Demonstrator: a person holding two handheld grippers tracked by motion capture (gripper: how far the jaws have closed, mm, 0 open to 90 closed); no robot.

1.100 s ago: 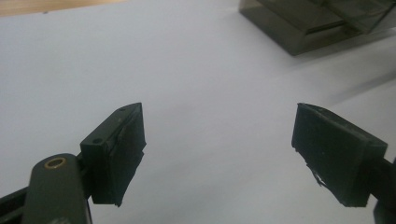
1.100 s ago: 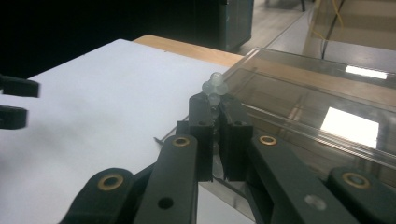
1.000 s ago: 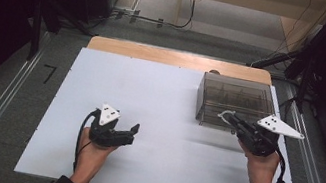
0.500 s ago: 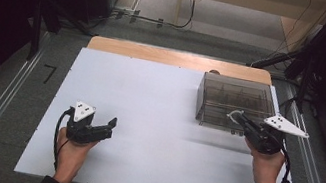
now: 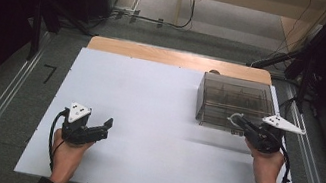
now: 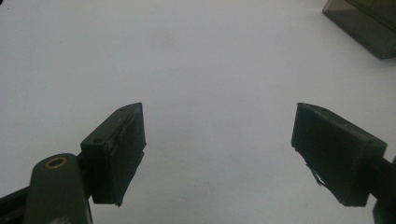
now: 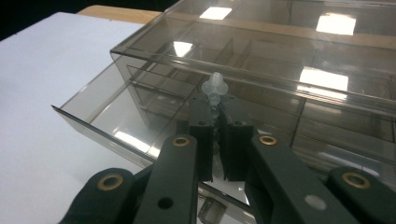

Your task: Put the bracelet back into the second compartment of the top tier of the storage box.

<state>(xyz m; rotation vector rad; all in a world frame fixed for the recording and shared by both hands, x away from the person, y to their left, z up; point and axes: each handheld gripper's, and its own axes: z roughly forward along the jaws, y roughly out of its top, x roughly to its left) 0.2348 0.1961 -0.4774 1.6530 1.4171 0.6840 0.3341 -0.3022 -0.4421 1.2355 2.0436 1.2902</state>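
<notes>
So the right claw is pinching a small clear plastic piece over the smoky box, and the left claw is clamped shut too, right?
Not quite: the left claw is open, its jaws wide apart over bare white tabletop, as the left gripper view shows. The right claw does pinch the small clear plastic piece over the smoky box.

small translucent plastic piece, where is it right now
The small translucent plastic piece is pinched in the right hand-held gripper, just above the open drawer of the smoky compartment box at the table's right.

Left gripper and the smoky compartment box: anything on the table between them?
Nothing. In the high view, bare white table runs from the left gripper to the box; the left gripper view shows the same.
</notes>
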